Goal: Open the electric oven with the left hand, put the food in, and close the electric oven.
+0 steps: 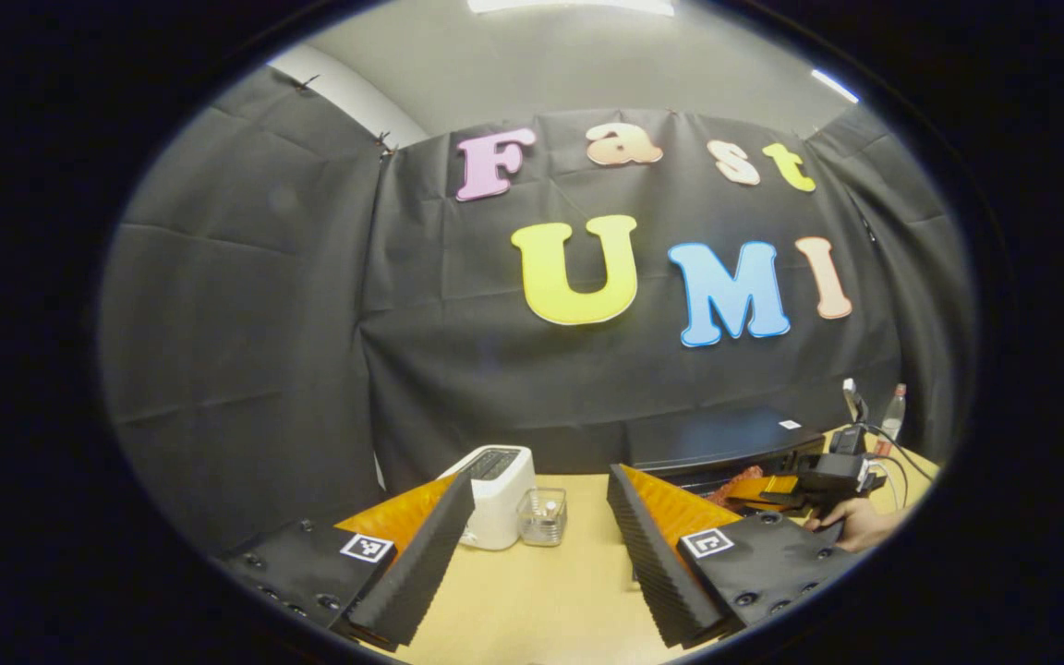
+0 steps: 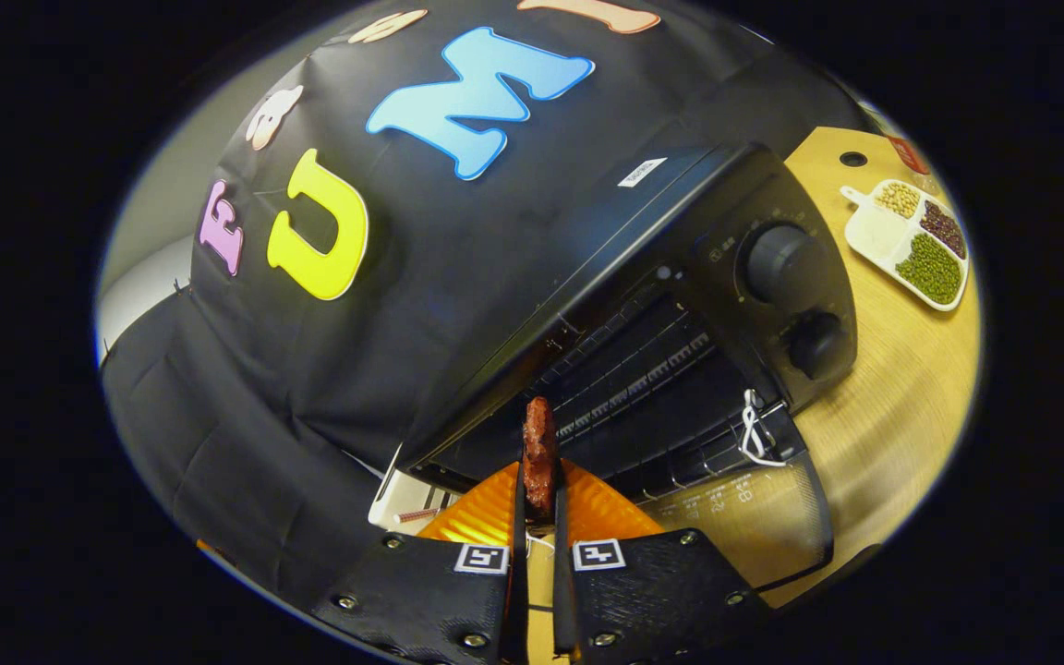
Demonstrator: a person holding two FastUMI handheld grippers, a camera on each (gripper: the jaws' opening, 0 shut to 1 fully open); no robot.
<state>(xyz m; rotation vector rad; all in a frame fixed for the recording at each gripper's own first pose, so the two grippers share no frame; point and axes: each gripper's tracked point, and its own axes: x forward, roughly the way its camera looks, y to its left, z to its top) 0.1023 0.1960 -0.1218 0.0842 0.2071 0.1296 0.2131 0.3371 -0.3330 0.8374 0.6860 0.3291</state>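
Left gripper (image 1: 541, 554) spread wide; right gripper (image 2: 538, 517) apparently clamped.

- A staged recording booth dressed as a kitchen: black cloth wall (image 1: 246, 305) pinned up all round, ceiling light strips above.
- Pale wooden tabletop (image 1: 541, 591) carrying a white toaster (image 1: 495, 494), a black electric oven (image 2: 680, 305), and a white divided dish of beans (image 2: 911, 242).

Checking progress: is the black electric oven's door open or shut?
Open: the black electric oven has its glass door dropped down, wire rack exposed.
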